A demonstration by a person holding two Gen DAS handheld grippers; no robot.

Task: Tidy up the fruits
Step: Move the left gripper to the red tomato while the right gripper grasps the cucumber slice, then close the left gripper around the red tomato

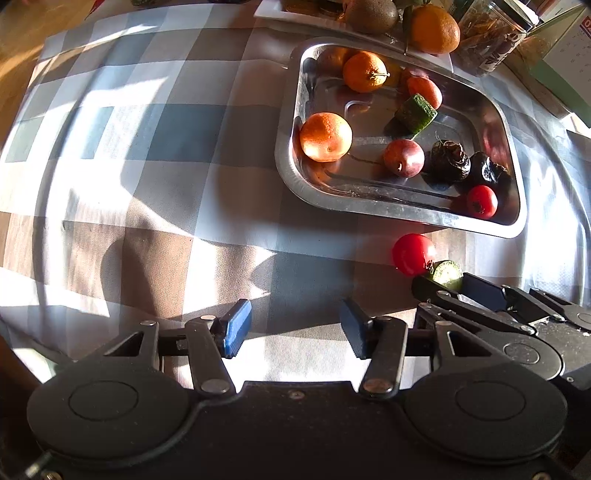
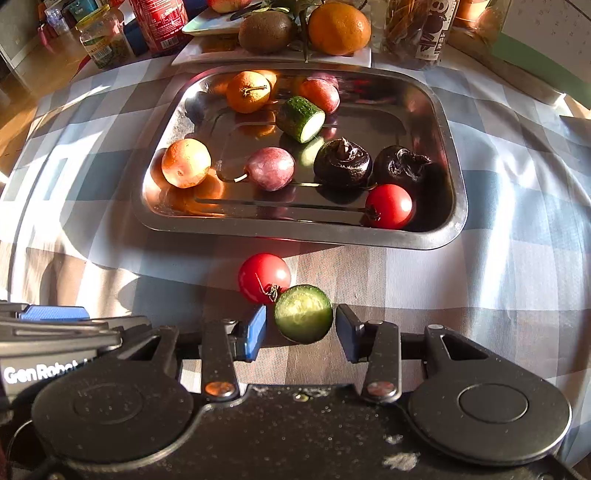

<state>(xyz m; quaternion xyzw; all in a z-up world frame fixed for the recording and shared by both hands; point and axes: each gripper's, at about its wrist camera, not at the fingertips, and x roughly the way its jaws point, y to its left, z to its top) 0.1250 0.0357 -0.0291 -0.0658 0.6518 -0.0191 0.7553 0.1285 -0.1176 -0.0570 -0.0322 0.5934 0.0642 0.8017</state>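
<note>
A tray [image 2: 456, 192] sits on the counter [image 2: 498, 280]. In it, two oranges [image 2: 186, 168] lie left, a cucumber piece [image 2: 300, 119] mid-far, a tomato [image 2: 389, 206] near right. Before the tray, another tomato [image 2: 264, 277] touches a cucumber slice [image 2: 303, 314], which lies between the right claw's [image 2: 301, 332] fingers. Behind the tray stands a plate [image 2: 273, 57].

Home dining spot: checked tablecloth [image 2: 517, 258] on the bench, steel tray [image 2: 456, 177] of fruit, jars [image 2: 105, 38] and a soda can [image 2: 160, 22] at far side.

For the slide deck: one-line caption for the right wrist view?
Right claw open around a cucumber piece beside a tomato, just short of the steel tray.
</note>
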